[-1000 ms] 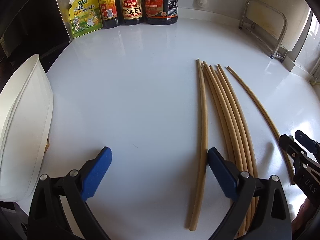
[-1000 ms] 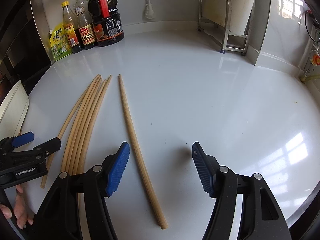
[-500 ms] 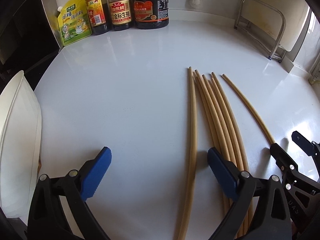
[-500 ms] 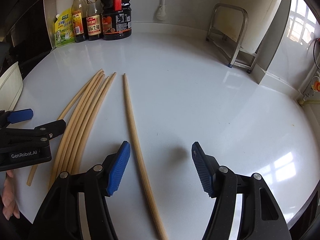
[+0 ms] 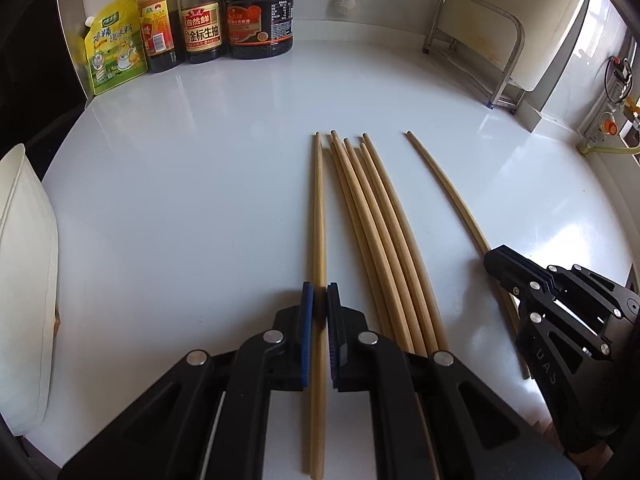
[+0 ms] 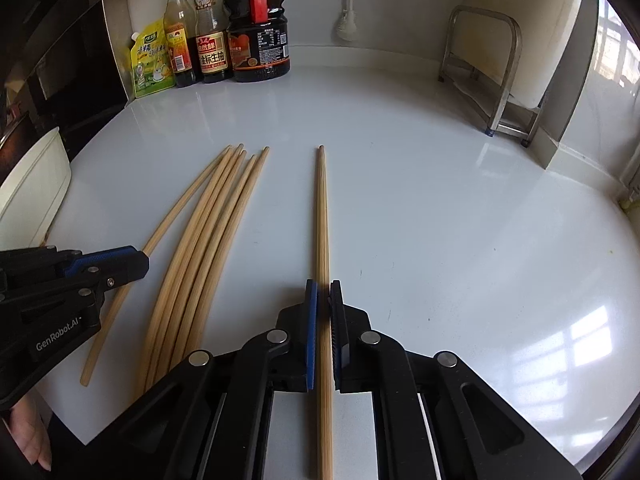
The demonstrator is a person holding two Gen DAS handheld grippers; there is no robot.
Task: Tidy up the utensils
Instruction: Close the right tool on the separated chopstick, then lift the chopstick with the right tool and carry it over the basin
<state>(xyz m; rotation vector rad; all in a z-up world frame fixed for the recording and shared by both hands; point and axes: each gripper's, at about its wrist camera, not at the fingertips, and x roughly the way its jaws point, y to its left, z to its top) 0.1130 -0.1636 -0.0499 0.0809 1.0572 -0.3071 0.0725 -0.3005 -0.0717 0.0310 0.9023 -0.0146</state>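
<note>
Left tongs (image 5: 320,300), right tongs (image 6: 323,296) just clamped 1 chopstick (image 5: 319,208) each (4 loose).

3 sauce bottles (image 5: 208,12), yellow pouch (image 5: 112,56) at counter back; metal rack (image 5: 480,56) right.

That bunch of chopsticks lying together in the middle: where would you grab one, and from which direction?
Probably take an outer stick of the bunch, which has a neighbour on one side only. Come straight down from above, fingers across its width. The sticks lie flat on the counter, packed tight along most of their length and spreading only at the far tips, so a finger hardly fits between the inner ones.
</note>
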